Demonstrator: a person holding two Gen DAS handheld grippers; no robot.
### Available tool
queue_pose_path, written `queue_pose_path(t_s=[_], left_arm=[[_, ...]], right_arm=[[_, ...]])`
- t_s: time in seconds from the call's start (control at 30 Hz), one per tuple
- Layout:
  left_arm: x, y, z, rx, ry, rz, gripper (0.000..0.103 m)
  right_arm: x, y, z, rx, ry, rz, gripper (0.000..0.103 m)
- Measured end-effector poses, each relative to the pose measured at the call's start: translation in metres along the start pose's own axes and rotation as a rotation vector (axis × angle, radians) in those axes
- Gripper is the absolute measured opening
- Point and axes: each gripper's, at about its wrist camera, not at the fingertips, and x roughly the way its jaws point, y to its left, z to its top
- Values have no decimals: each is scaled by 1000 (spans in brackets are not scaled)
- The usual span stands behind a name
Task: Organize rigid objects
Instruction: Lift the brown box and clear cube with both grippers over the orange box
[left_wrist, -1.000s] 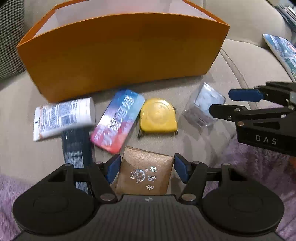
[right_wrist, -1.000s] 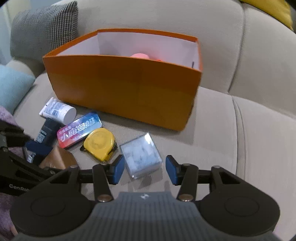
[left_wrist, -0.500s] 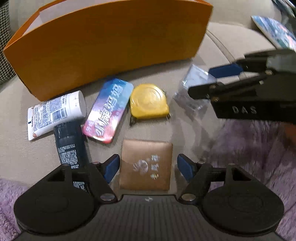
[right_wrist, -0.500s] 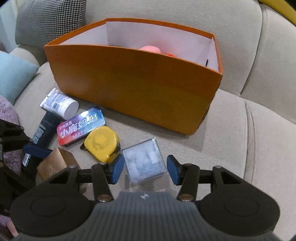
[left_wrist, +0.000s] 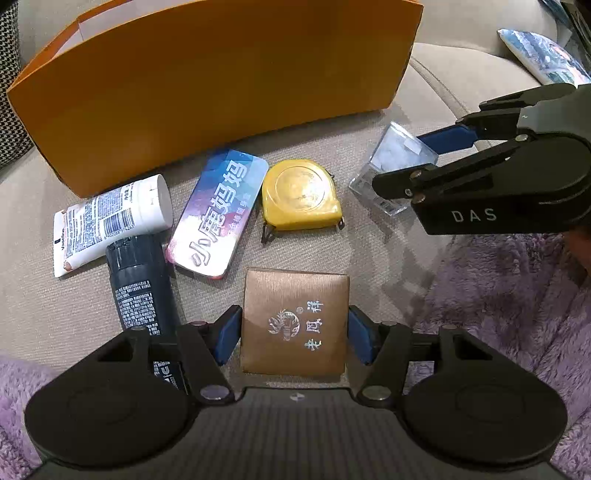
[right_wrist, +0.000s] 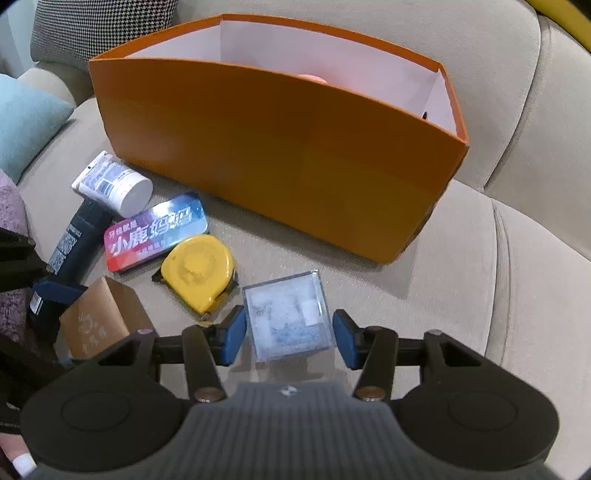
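My left gripper (left_wrist: 294, 334) is open, its blue pads on either side of a brown square box (left_wrist: 294, 319) lying on the sofa seat. My right gripper (right_wrist: 289, 336) is open around a clear plastic cube box (right_wrist: 286, 314), which also shows in the left wrist view (left_wrist: 393, 162). Beyond them lie a yellow tape measure (left_wrist: 300, 194), a blue-pink tin (left_wrist: 218, 212), a white tube (left_wrist: 110, 218) and a dark tube (left_wrist: 142, 284). An open orange box (right_wrist: 280, 147) stands behind, with something pink inside.
A purple fuzzy blanket (left_wrist: 517, 295) covers the sofa's front right. A light blue cushion (right_wrist: 26, 122) and a houndstooth cushion (right_wrist: 103, 26) sit at the left. A printed pillow (left_wrist: 543, 55) lies far right.
Both grippers have moved down and forward: the left one now straddles the brown box, the right one the clear cube. Both stay open.
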Motion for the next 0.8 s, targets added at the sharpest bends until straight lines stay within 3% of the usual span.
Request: queue_pose_path(t_s=[0.37, 0.57, 0.8], left_arm=[[-7, 7, -11, -53, 6, -36, 69], [-46, 14, 1, -91, -54, -81, 69], [-102, 17, 38, -75, -151, -72, 69]], right_arm=[[-9, 0, -6, 50, -1, -14, 50], [-39, 1, -4, 28, -45, 9, 49], [-90, 1, 19, -66, -164, 8, 49]])
